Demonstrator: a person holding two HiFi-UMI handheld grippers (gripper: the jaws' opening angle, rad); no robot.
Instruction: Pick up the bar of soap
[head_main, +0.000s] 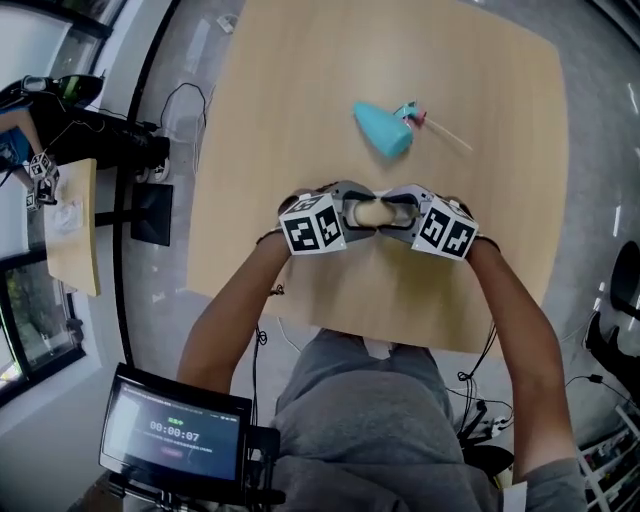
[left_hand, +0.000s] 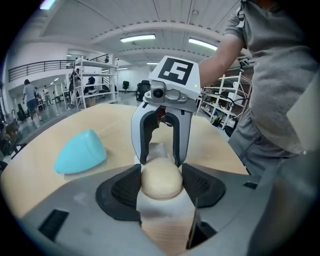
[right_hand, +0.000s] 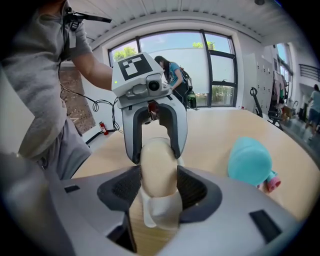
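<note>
The cream bar of soap is found near the middle of the light wooden table, seated on a small white holder. It is approached from opposite ends: the left gripper and the right gripper are pointed at each other, tips nearly meeting. Each gripper's jaws are spread with the soap enclosed between the pads, which lie just beside its flanks (firm pressure cannot be confirmed). A teal object with a pink fitting is noted lying farther out on the table, apart from the soap.
</note>
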